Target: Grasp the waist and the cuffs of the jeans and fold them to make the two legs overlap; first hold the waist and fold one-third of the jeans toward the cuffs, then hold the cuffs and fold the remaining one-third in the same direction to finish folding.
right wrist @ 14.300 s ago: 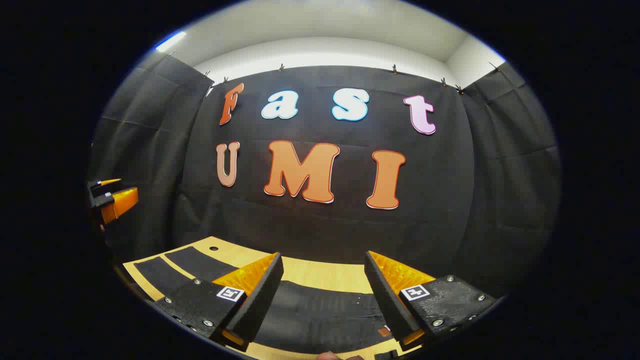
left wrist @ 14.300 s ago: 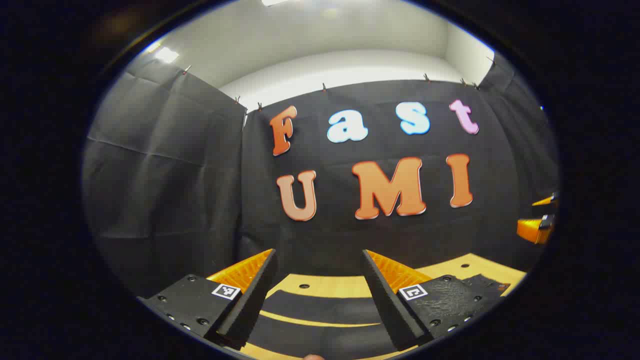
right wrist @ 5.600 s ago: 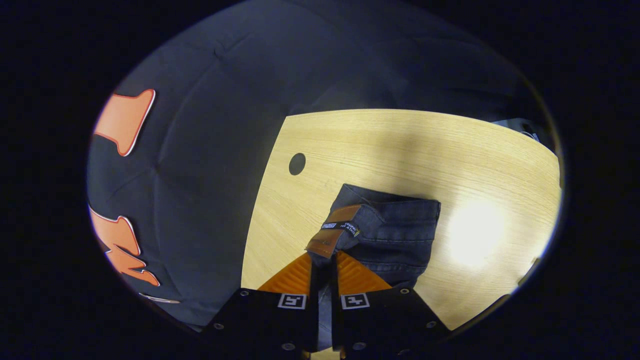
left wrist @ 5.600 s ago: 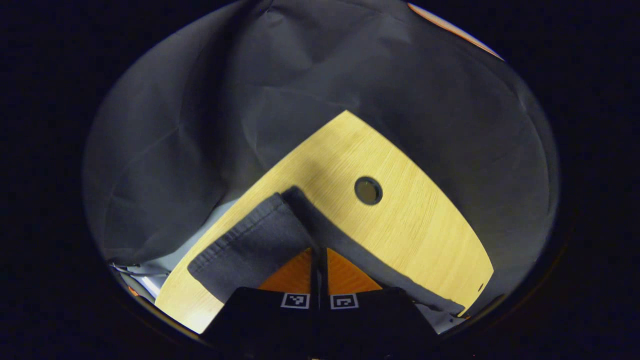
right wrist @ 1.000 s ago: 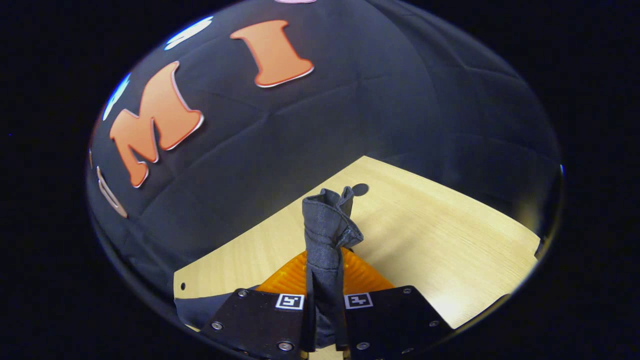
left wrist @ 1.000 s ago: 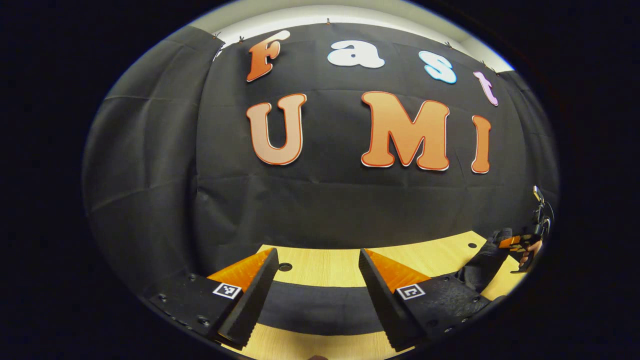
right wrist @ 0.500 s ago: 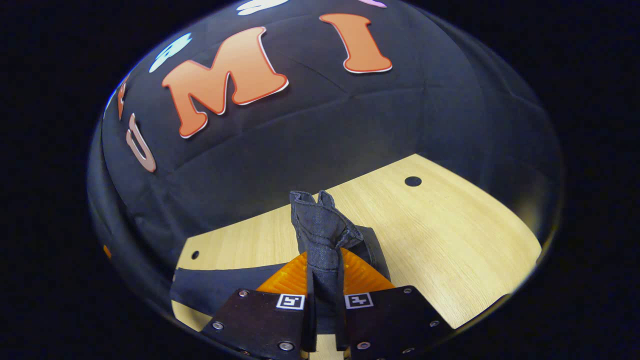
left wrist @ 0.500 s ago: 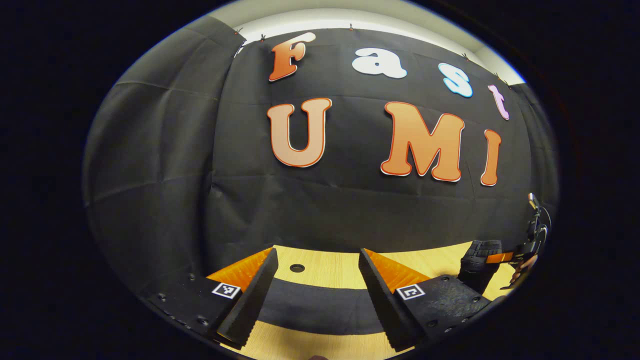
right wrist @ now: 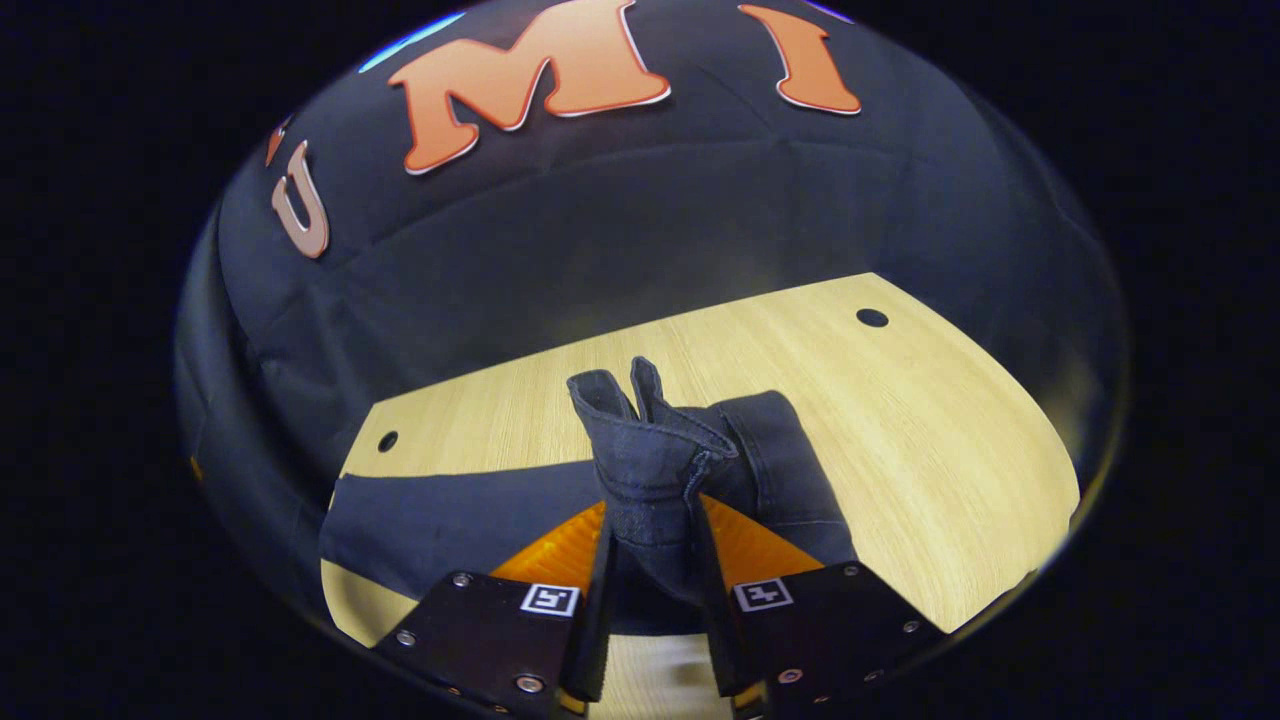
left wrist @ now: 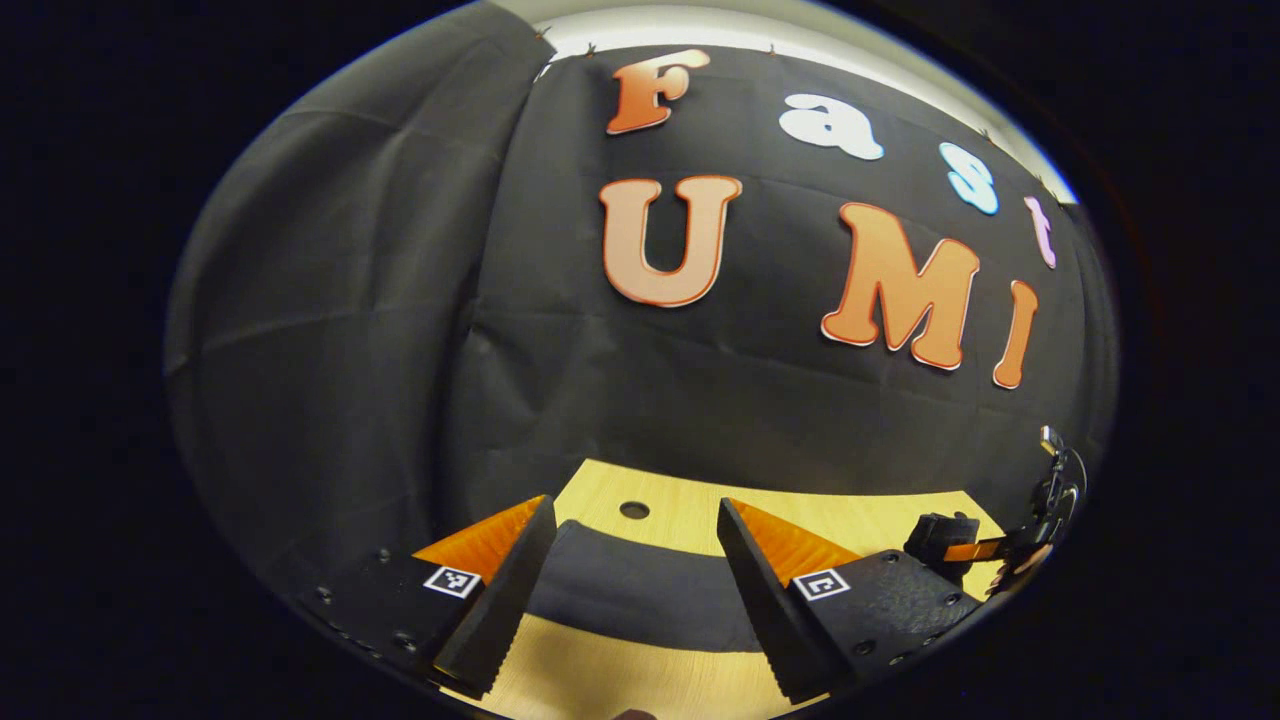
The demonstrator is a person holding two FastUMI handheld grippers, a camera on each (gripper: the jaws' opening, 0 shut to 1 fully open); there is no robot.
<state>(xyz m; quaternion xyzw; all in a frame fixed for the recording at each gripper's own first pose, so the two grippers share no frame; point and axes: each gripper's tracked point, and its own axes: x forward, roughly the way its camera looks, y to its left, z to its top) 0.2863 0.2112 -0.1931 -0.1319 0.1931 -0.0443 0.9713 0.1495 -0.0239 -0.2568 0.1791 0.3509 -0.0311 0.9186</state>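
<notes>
Dark jeans [right wrist: 450,520] lie as a long band on the wooden table [right wrist: 900,430]. My right gripper [right wrist: 652,515] is shut on the bunched waist [right wrist: 650,450], which stands up between the fingers over the folded part of the jeans. In the left gripper view, the jeans [left wrist: 630,590] cross the table under my left gripper [left wrist: 633,510], which is open and holds nothing. Far to the right in that view, the right gripper [left wrist: 985,548] holds the dark waist bunch [left wrist: 935,535] low over the table.
The table has small round holes [right wrist: 872,318] near its back edge, one of them [left wrist: 634,510] just beyond the left fingers. Black cloth walls close in the back and sides. Bare wood [right wrist: 950,480] lies right of the waist.
The right gripper has carried the waist lower and further over the jeans, and its fingers stand slightly wider apart. The left gripper has swung its view a little left, staying open.
</notes>
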